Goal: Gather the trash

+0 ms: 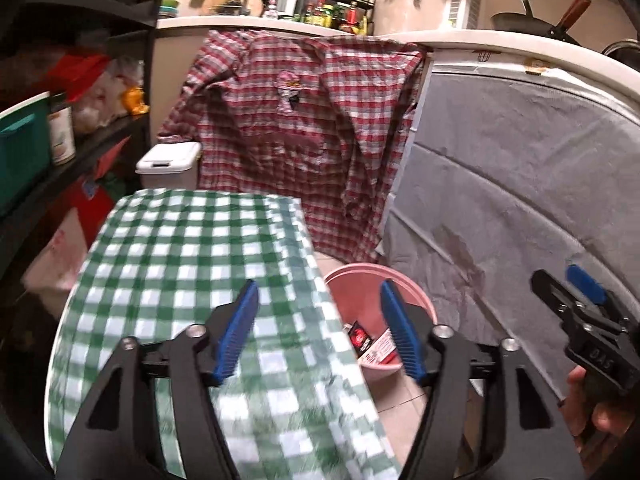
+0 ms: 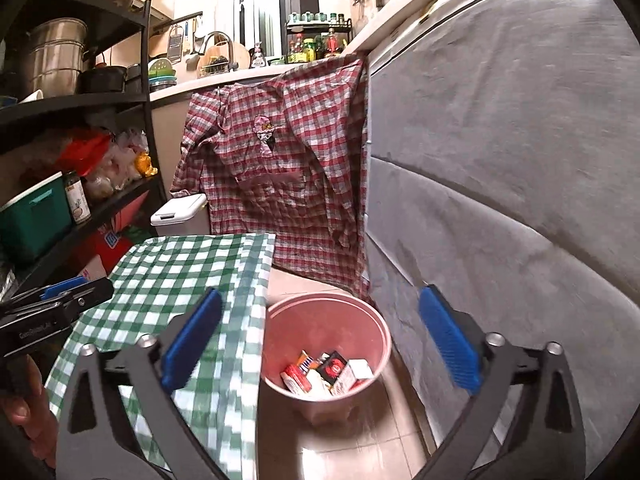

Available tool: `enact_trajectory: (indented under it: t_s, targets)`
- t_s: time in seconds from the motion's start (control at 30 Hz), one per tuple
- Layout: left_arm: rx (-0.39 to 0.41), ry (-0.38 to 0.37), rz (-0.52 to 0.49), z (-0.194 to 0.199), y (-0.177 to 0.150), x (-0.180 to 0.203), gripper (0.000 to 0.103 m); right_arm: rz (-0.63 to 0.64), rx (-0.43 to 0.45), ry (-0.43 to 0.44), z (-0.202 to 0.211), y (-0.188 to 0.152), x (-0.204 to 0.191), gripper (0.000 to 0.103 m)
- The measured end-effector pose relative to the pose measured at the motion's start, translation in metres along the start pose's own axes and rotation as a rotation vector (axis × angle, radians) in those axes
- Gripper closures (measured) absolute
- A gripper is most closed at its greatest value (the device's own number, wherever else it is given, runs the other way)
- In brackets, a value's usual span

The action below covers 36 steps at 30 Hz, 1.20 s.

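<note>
A pink bucket (image 2: pixel 372 332) stands on the tiled floor beside a table with a green-checked cloth (image 2: pixel 168 268). Several small cartons and packets of trash (image 2: pixel 328 372) lie inside it. My right gripper (image 2: pixel 320 292) hangs above the bucket, open wide, with nothing between its blue pads (image 2: pixel 448 340). My left gripper (image 1: pixel 318 286) is open over the table's right edge (image 1: pixel 180 240), also holding nothing; through its jaws I see the bucket (image 1: pixel 416 300) and some trash (image 1: pixel 372 344). Each view catches the other gripper at its side edge, the right one (image 1: pixel 576 292) and the left one (image 2: pixel 72 292).
A red plaid shirt (image 2: pixel 280 168) hangs from the counter edge behind the bucket. A grey cloth-covered panel (image 2: pixel 500 160) walls off the right side. A black shelf rack (image 2: pixel 100 100) with pots and boxes fills the left. A white lidded bin (image 2: pixel 180 216) stands behind the table.
</note>
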<state>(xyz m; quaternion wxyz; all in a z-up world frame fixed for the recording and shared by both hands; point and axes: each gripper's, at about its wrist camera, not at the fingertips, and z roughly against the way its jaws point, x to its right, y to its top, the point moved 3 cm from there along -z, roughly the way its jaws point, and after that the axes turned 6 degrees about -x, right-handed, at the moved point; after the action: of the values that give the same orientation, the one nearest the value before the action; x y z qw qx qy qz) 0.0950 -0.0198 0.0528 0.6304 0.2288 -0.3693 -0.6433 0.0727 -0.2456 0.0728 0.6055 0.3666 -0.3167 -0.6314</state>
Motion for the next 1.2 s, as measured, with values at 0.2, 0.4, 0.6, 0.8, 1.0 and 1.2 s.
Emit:
enact_trajectory:
  t_s: [0.2,0.4,0.6,0.8,1.0,1.2]
  targets:
    - [-0.025,0.065,0.023,0.015,-0.043,-0.003,0.012,-0.036,-0.026,-0.032,0.025,-0.038,0.007,0.005]
    - [-0.080,0.077,0.023,0.013,-0.066,-0.001,0.008,0.001,-0.085,-0.082,0.018,-0.055,0.007,0.005]
    - [-0.077,0.084,-0.027,0.005,-0.074,0.014,0.008,-0.027,-0.122,-0.083,0.007,-0.059,0.015,0.005]
    - [-0.032,0.072,-0.021,0.009,-0.071,0.018,0.008,-0.025,-0.121,-0.084,0.006,-0.059,0.014,0.005]
    - [-0.027,0.075,-0.018,0.009,-0.070,0.019,0.008,-0.027,-0.123,-0.083,0.003,-0.057,0.017,0.005]
    - [-0.041,0.066,-0.010,0.008,-0.071,0.017,0.008,-0.027,-0.123,-0.083,0.003,-0.057,0.017,0.005]
